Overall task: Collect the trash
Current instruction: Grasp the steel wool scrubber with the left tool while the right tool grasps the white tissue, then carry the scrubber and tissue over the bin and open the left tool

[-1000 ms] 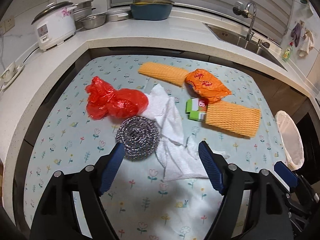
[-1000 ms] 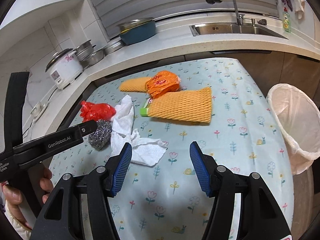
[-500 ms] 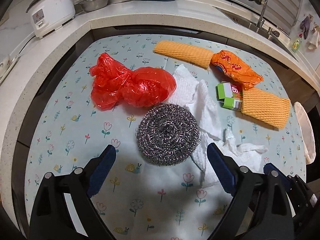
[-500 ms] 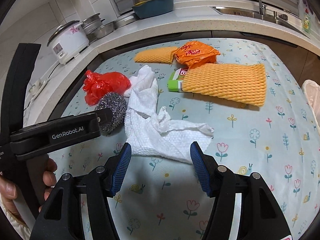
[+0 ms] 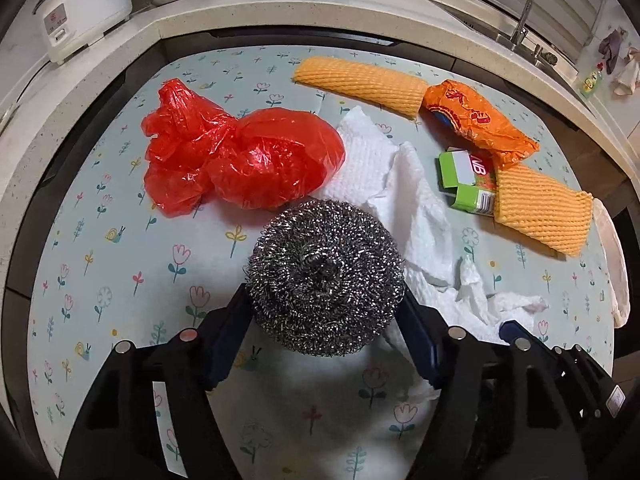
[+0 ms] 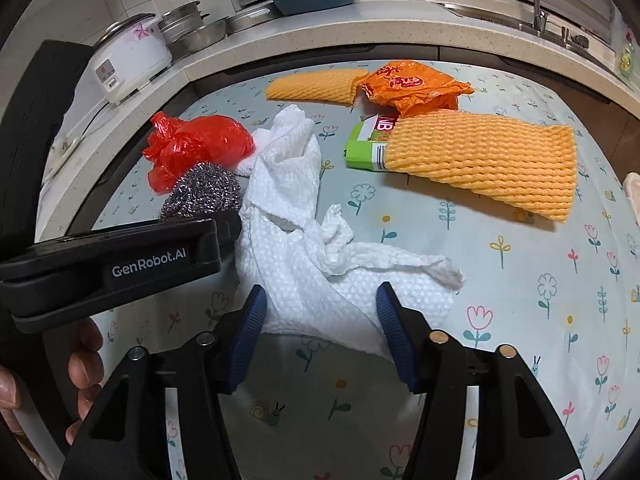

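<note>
Nothing collected as yet, judging by the spread: all trash lying on the flowered worktop (image 5: 100, 264). Left tool (image 5: 326, 320) spread, straddling steel scourer (image 5: 325, 278), not clamped. Right tool (image 6: 320, 312) spread likewise, flanking crumpled white paper towel (image 6: 296, 240). Scourer: coiled, grey, domed, intact. Towel: wrinkled, twisted, sprawling between scourer and green carton (image 5: 466, 182). Remaining besides: red plastic bag (image 5: 240, 160) touching towel, orange wrapper (image 5: 476, 120), two orange foam nets (image 6: 488, 160). Bin liner (image 5: 612, 264) just off worktop edge, right.
</note>
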A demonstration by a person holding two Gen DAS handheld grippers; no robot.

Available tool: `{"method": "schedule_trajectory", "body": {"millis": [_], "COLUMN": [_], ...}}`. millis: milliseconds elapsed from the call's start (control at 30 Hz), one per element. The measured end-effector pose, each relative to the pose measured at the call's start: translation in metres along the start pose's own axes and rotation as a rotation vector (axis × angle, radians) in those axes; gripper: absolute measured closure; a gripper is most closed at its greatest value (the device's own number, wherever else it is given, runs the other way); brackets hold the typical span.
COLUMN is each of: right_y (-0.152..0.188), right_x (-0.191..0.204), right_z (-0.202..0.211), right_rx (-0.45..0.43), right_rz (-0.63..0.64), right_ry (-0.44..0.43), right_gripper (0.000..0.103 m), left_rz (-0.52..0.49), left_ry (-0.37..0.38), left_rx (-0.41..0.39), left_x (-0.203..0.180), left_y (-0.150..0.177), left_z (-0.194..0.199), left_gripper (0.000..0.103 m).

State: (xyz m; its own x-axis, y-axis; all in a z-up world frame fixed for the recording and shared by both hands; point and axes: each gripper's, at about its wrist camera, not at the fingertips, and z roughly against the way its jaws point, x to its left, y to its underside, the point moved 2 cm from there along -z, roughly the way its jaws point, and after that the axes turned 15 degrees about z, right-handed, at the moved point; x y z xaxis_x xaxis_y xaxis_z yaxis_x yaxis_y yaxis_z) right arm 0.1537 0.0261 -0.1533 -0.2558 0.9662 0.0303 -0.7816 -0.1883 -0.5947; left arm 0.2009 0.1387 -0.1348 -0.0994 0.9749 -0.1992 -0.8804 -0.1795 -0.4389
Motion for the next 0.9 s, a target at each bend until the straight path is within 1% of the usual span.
{"method": "schedule_trajectory", "body": {"millis": [33, 67, 100, 133, 200, 300, 500, 733, 900], "right_y": [0.001, 0.002, 0.004, 0.005, 0.008, 0.013, 0.019, 0.025, 0.032], "right_x": [-0.001, -0.003, -0.006, -0.01, -0.016, -0.025, -0.052, -0.092, -0.121], "right_z": [0.001, 0.002, 0.003, 0.004, 0.007, 0.018, 0.055, 0.11, 0.141], "right_rx": [0.003, 0.004, 0.006, 0.009, 0.008, -0.01, -0.086, -0.188, -0.24], "right_rz": [0.005, 0.002, -0.007, -0.017, -0.04, -0.062, -0.12, -0.181, -0.22], "right_ry": [0.007, 0.001, -0.006, -0.013, -0.02, -0.001, 0.045, 0.108, 0.153], "right_gripper": [0.07, 0.076, 0.088, 0.094, 0.096, 0.097, 0.097, 0.097, 0.097], "left_rz": [0.001, 0.004, 0.006, 0.008, 0.009, 0.001, -0.029, -0.095, -0.152], "left_ry": [0.003, 0.01, 0.016, 0.021, 0.031, 0.034, 0.067, 0.126, 0.156], "left_rx": [0.002, 0.004, 0.005, 0.006, 0.007, -0.006, -0.035, -0.058, -0.074], "left_x": [-0.001, -0.001, -0.002, -0.003, -0.006, -0.013, -0.035, -0.082, -0.118], "left_y": [0.001, 0.003, 0.004, 0.005, 0.009, 0.014, 0.023, 0.036, 0.045], "left_z": [0.001, 0.003, 0.004, 0.007, 0.011, 0.022, 0.047, 0.073, 0.086], "left_gripper": [0.038, 0.039, 0.039, 0.04, 0.04, 0.041, 0.041, 0.041, 0.041]}}
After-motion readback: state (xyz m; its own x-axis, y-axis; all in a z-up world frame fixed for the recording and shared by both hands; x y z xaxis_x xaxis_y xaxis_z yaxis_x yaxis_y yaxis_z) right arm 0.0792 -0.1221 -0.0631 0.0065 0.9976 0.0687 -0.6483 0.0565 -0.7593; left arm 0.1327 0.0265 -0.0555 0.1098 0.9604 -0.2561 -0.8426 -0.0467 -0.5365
